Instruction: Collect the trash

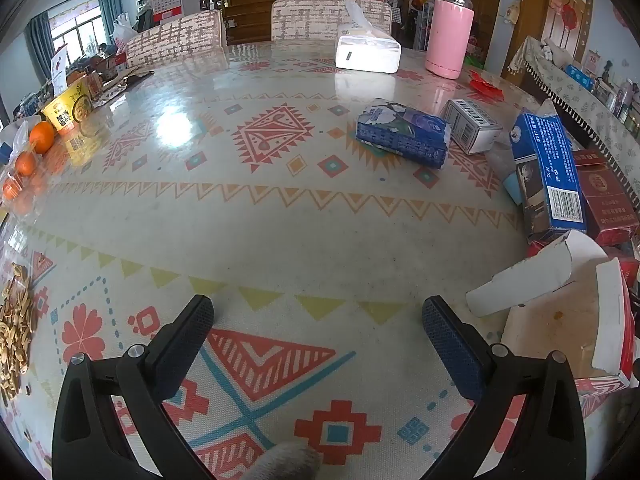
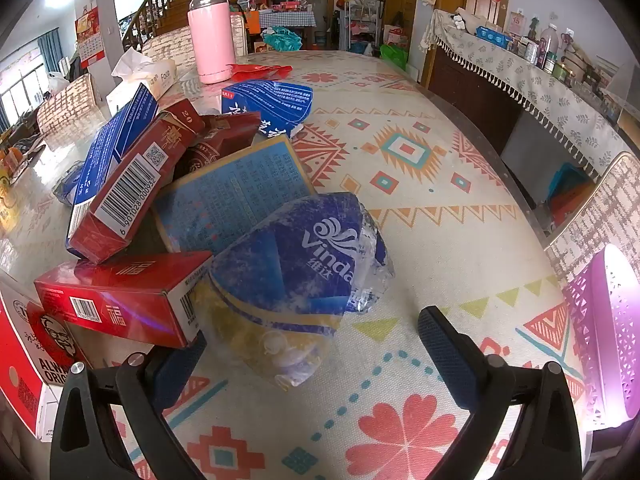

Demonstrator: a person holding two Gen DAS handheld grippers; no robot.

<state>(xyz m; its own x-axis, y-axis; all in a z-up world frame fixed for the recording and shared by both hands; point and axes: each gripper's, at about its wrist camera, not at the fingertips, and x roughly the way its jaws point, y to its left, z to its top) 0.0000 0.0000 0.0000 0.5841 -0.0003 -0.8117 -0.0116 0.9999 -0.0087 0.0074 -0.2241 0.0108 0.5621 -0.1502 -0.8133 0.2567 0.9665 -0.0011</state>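
Note:
A heap of trash lies on the patterned table (image 1: 280, 220). In the right wrist view a crumpled blue Vinda plastic wrapper (image 2: 304, 264) lies just ahead of my right gripper (image 2: 312, 344), which is open; the wrapper's near end reaches between the fingers without being pinched. Left of it lie red cigarette cartons (image 2: 120, 292), a blue box (image 2: 116, 140) and a KFC box (image 2: 28, 356). My left gripper (image 1: 316, 316) stands open over bare tablecloth. Further off lies a blue tissue pack (image 1: 402, 132), and to the gripper's right a torn white cardboard box (image 1: 560, 308).
A pink flask (image 1: 450, 28) and a white tissue box (image 1: 368, 54) stand at the far side. Oranges (image 1: 40, 136), a noodle cup (image 1: 66, 108) and seed shells (image 1: 16, 328) sit at the left edge. A purple perforated basket (image 2: 604, 332) is at the right, beside a chair (image 2: 600, 208).

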